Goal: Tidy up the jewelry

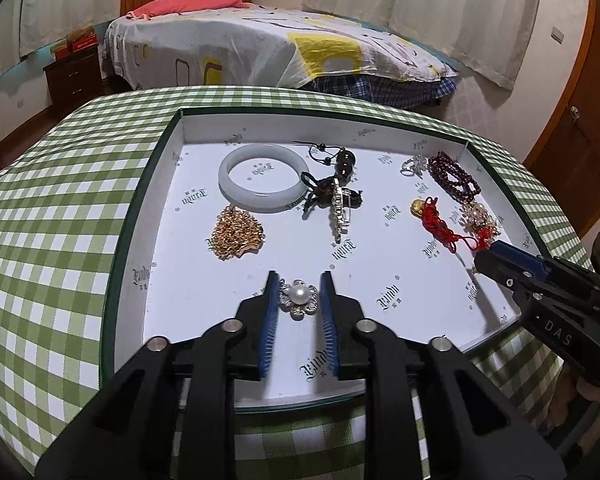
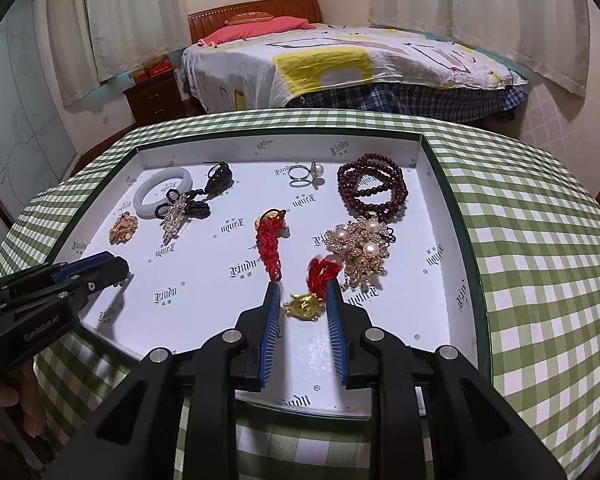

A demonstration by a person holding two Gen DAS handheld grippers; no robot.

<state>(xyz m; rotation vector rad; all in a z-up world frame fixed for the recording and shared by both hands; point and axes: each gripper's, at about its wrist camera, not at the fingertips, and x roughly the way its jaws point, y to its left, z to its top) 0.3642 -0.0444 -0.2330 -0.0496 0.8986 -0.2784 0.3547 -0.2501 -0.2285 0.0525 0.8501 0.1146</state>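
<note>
Two small pieces between two pairs of tongs, both inside a shallow white box [image 1: 162, 208] with a dark green rim, on a green checked cloth [image 1: 60, 200].

Lower middle of the left wrist view: a pearl flower brooch [image 1: 299, 295] flat on the box floor, near the front wall, between the blue pads of the left tongs [image 1: 300, 276]. Jaws apart, a sliver of white floor showing beside the brooch, so not gripped.

Lower middle of the right wrist view: a gold charm [image 2: 304, 306] on a blurred red cord [image 2: 322, 272], between the pads of the right tongs [image 2: 302, 284]. Touching the right-hand pad, or very nearly; impossible to tell whether clamped or only framed.

Further up in the same view: a pearl cluster [image 2: 360, 248] just beside the red cord, dark red beads [image 2: 374, 184] coiled in the upper right corner of the box, a pearl ring [image 2: 306, 174] near the back wall, and a second red cord [image 2: 270, 240] in the centre.

Upper left of the box: a white bangle [image 1: 262, 178], a heap of gold chain [image 1: 238, 232] just below it, and a clear hair clip [image 1: 340, 208] lying across black cords.

Beyond the cloth, at the top of both views: a bed [image 1: 260, 40] with a patterned cover.
</note>
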